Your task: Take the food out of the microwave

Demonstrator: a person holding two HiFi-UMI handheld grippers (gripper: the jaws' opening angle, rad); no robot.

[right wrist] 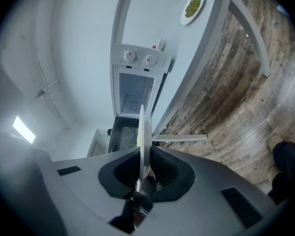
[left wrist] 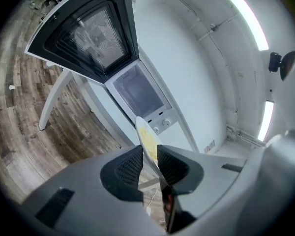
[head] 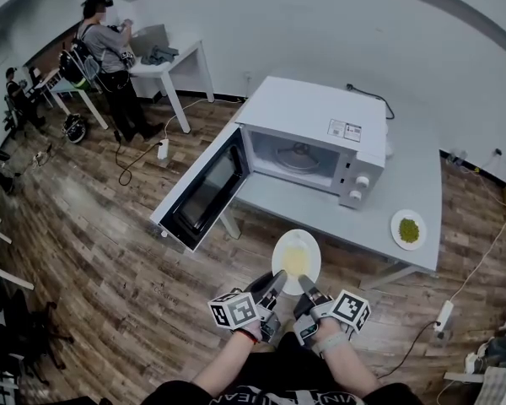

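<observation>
forearms (head: 230, 364) reach up from the bottom of the head view, each carrying a tool. left tool (left wrist: 148, 154) has its jaws closed on the near rim of a white plate (head: 277, 256), with a pad on either face of the rim. right tool (right wrist: 143, 157) is clamped tight on the same rim just beside it, and the plate stands edge-on between its jaws in the right gripper view. yellow food (head: 294, 261) lies in the middle of the plate. the plate is outside the microwave (head: 312, 112), held in the air over the wooden floor (head: 110, 251), just in front of the near edge of the grey surface (head: 413, 180). the microwave sits on that surface with its door (head: 204, 191) swung wide open to the left and a glass turntable (head: 298, 156) showing inside. further right on the surface lies a small plate (head: 396, 224) with green food (head: 409, 230) on it. far back at the left, a person (head: 110, 57) stands beside another table (head: 173, 62).
</observation>
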